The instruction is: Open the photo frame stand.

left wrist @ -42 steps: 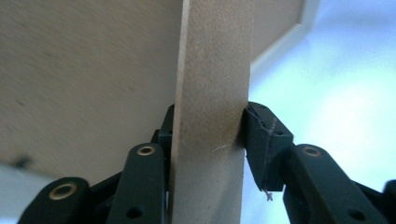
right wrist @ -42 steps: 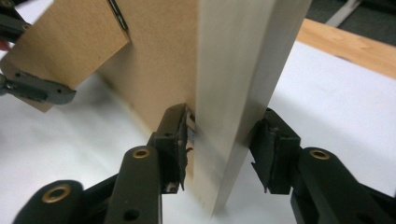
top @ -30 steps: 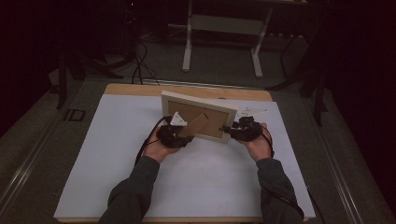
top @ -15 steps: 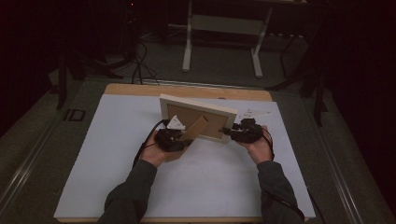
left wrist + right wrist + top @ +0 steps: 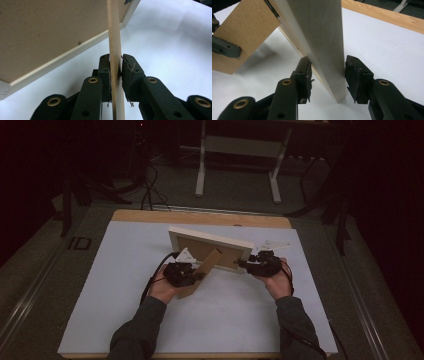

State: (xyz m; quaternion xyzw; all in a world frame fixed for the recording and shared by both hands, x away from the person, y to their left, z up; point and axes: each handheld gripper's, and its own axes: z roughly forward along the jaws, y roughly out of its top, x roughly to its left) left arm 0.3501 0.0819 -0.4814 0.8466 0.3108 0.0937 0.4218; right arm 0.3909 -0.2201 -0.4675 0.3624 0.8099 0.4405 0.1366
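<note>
Frame [image 5: 210, 247] upright on white surface [image 5: 110, 285], left hand-held gripper [image 5: 115, 68] clamped on its stand [image 5: 114, 37], right hand-held gripper [image 5: 327, 72] clasping frame edge, surface bare around.

Both tools [image 5: 186, 272] [image 5: 260, 264] clamped, forearms converging.

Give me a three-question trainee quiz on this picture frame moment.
1. True or false: the left hand-held gripper is shut on the easel stand of the picture frame.
2. Which part does the right hand-held gripper clamp? A) the frame's end B) the white sheet C) a cable
3. Fill in: the frame stands on its ___ edge.

Key: 1 true; 2 A; 3 lower
</note>
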